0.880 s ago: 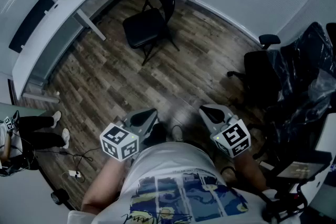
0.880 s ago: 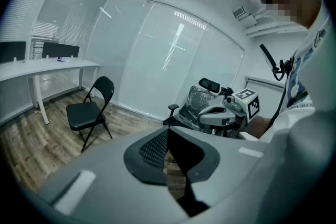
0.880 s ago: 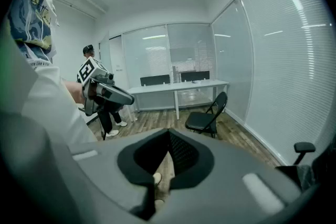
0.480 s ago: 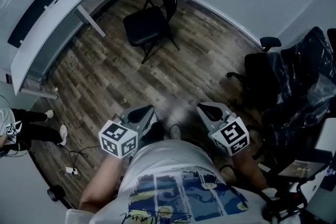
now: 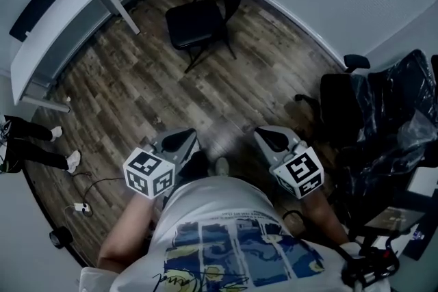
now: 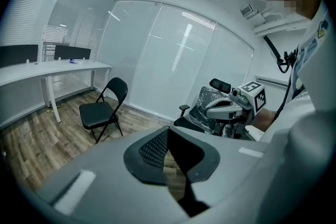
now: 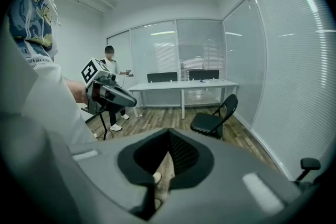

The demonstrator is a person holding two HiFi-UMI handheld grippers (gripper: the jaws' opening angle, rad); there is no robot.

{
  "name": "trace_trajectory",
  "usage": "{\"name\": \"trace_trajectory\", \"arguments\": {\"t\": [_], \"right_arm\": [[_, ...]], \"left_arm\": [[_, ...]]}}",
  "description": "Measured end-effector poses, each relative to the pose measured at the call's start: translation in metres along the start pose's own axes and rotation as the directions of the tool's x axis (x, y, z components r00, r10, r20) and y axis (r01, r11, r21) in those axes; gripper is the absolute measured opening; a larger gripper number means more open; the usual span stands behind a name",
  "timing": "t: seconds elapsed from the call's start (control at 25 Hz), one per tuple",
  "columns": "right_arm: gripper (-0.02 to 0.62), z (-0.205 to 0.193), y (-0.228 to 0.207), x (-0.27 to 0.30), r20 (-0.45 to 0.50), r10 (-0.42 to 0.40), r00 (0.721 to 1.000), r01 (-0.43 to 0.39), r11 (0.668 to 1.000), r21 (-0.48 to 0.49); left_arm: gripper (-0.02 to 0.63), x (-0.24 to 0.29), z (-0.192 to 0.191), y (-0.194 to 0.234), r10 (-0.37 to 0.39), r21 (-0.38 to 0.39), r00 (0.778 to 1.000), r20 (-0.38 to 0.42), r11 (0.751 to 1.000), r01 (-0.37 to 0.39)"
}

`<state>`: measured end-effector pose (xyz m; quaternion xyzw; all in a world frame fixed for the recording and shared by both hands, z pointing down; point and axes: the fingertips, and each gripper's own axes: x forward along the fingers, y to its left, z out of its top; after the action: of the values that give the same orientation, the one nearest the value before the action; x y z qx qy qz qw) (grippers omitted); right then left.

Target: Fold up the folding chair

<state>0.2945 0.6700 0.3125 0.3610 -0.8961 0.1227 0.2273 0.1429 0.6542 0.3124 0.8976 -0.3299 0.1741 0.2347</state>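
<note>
Left gripper (image 6: 167, 132), right gripper (image 7: 169, 135): jaws closed (empty).

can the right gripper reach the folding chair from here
Probably not yet: the right gripper, shut and empty, sits close to the person's body, while the folding chair stands well off across wooden floor. Nothing blocks the way.

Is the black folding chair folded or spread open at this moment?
Spread open. The folding chair stands on the floor with its seat down and level, its backrest upright and its legs set apart.
</note>
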Motion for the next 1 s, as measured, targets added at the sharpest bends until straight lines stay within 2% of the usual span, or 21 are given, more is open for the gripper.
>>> {"name": "trace_trajectory", "arguments": {"t": [0.44, 0.76, 1.0], "right_arm": [[0.003, -0.004, -0.01, 0.023, -0.028, 0.029, 0.999, -0.028, 0.999, 0.031], [0.023, 0.016, -0.036, 0.054, -0.026, 0.001, 1.0, 0.0, 0.999, 0.036], [0.049, 0.044, -0.065, 0.092, -0.04, -0.014, 0.999, 0.016, 0.999, 0.03]], "left_arm": [[0.006, 0.004, -0.001, 0.03, 0.037, -0.051, 0.999, 0.014, 0.998, -0.036], [0.006, 0.031, 0.022, 0.064, 0.019, -0.059, 1.0, 0.025, 0.998, -0.017], [0.006, 0.046, 0.041, 0.109, 0.027, -0.079, 0.999, 0.033, 0.997, -0.024]]}}
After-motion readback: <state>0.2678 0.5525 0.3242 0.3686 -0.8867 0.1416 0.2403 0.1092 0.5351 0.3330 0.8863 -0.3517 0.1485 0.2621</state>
